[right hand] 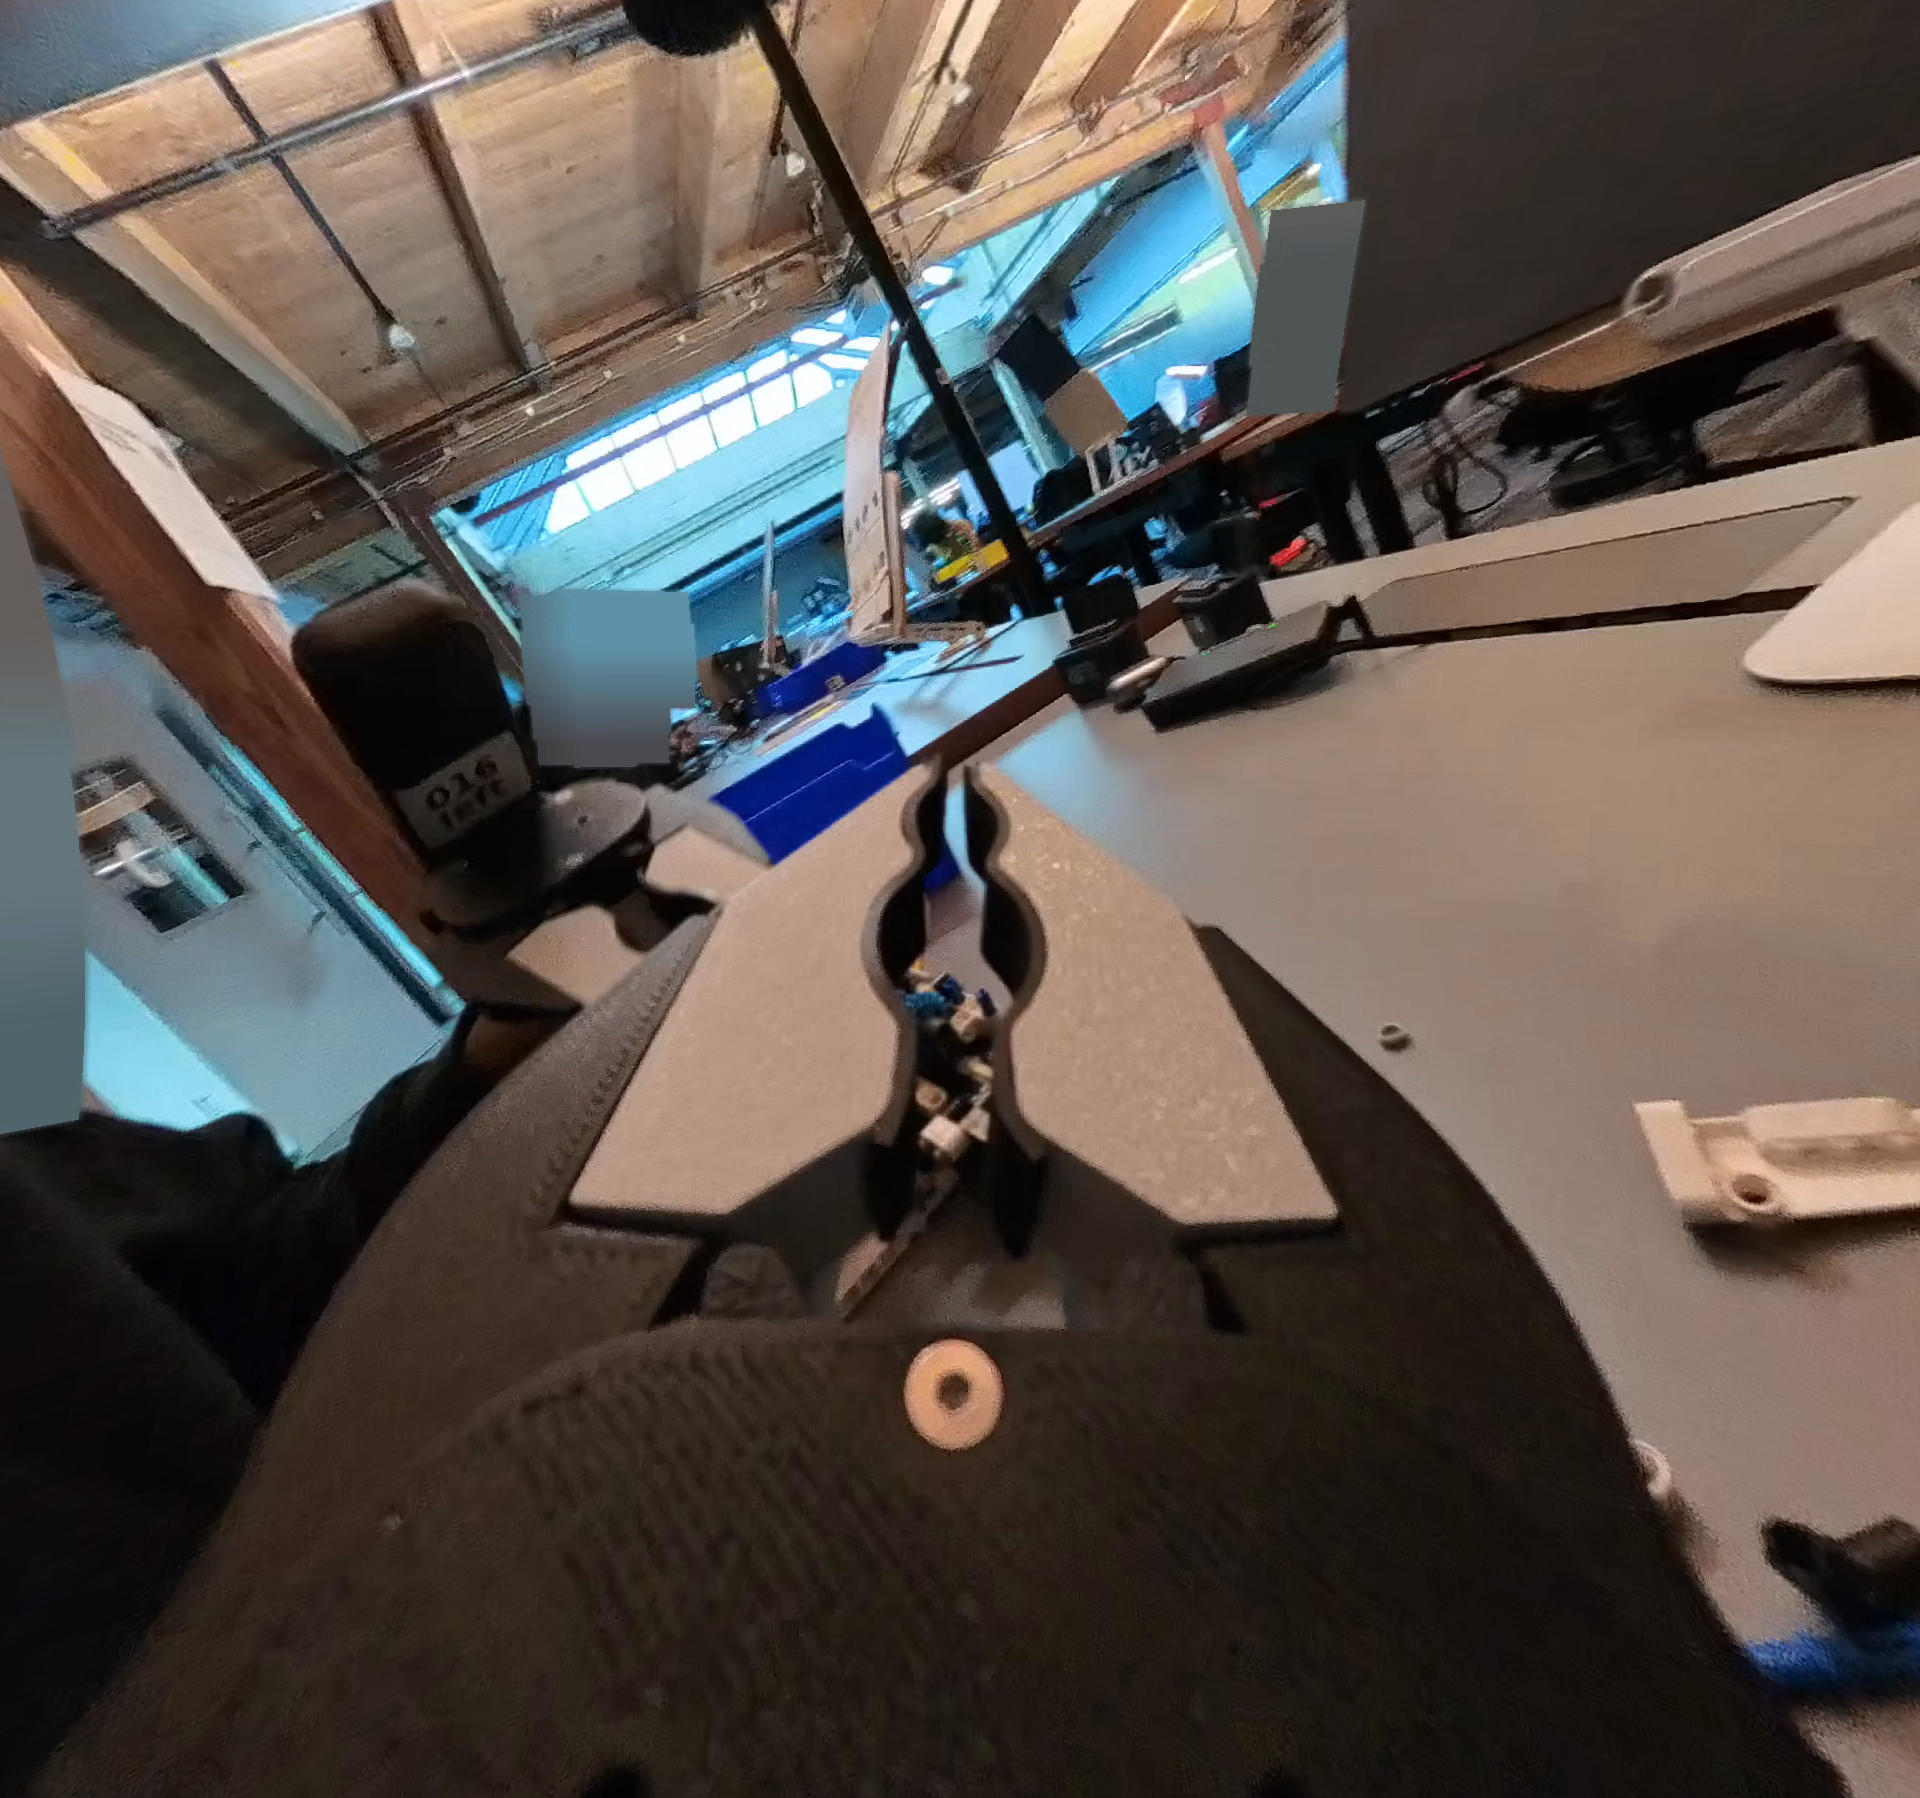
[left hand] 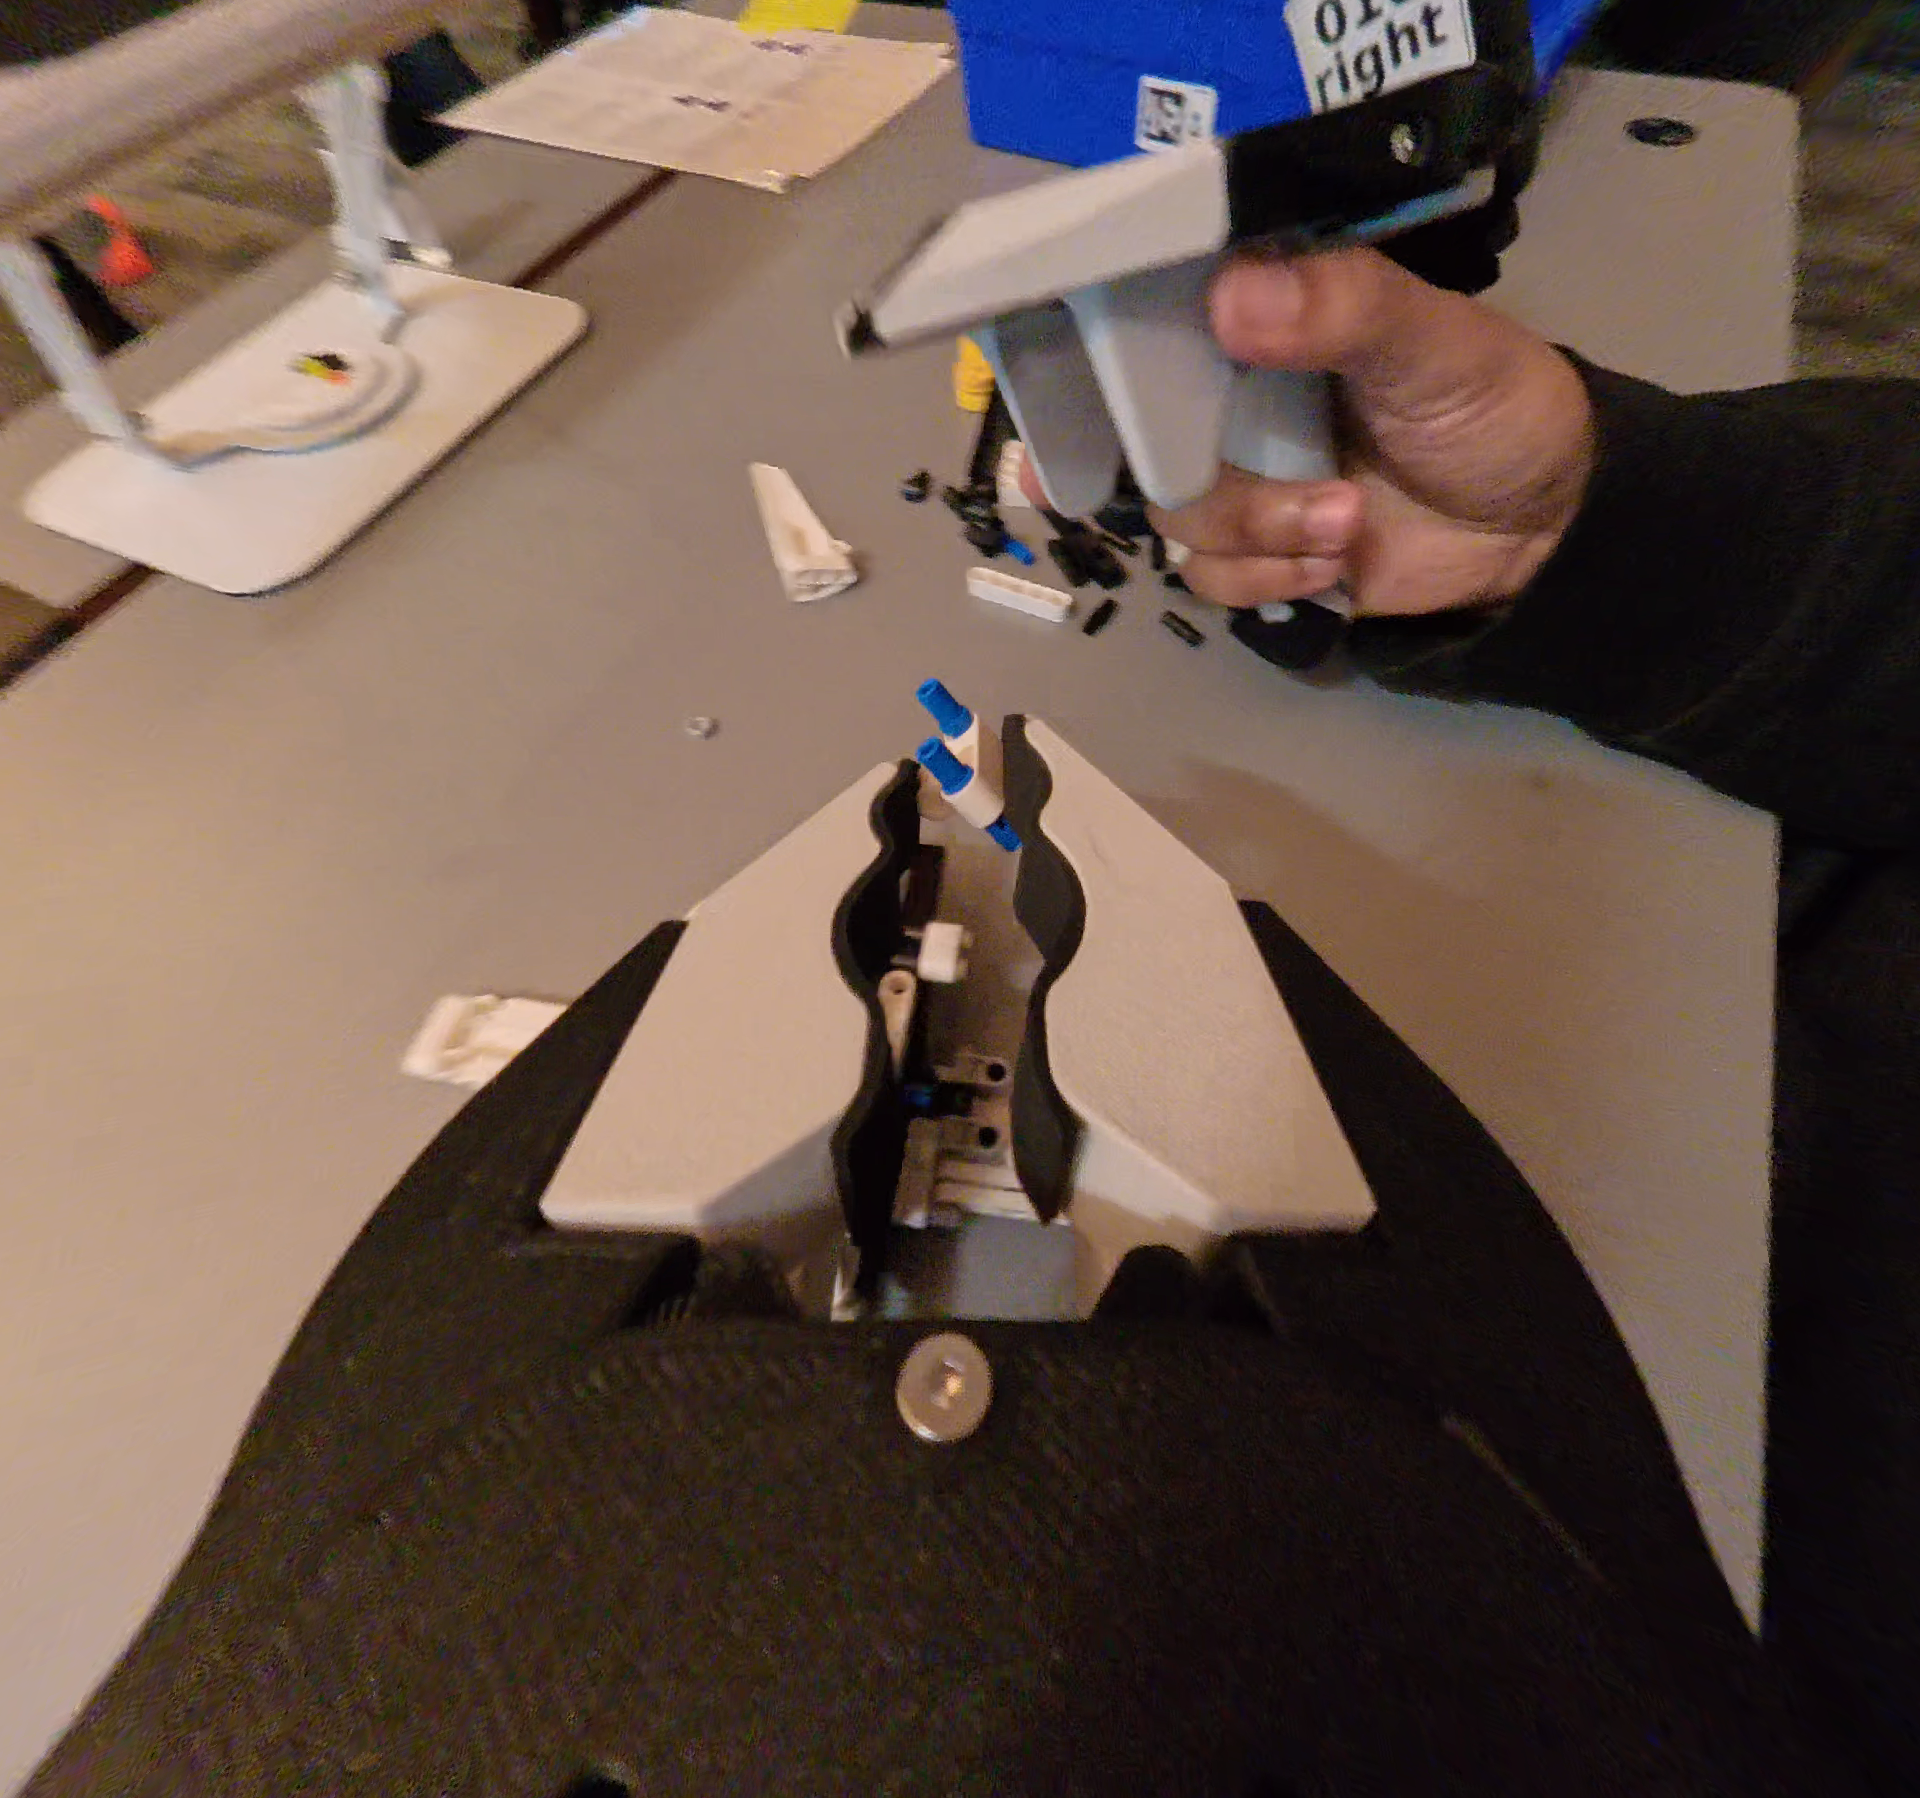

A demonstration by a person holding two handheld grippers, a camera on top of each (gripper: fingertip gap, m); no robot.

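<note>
Here, a little white piece with blue pegs point(left hand: 961, 761) is already up off the grey tabletop point(left hand: 416, 813); many other bits are not joined to anything; a pile of small black parts point(left hand: 1091, 553), a white bar point(left hand: 1020, 595) and a long white piece point(left hand: 800, 533) lie toward the far edge of the tabletop, and one more white piece point(left hand: 478, 1036) lies nearer the left edge. The left hand-held gripper point(left hand: 961, 782) is only a bit open, and its black tips pinch the white piece with blue pegs, which sticks up past the tips; more small white and grey parts show lower down between its fingers. The right hand-held gripper point(left hand: 857, 330), held in a hand point(left hand: 1403, 460), is up in the air over the pile; its tips are squeezed nearly together with nothing between them; a blue bin point(left hand: 1122, 13) sits behind it.
</note>
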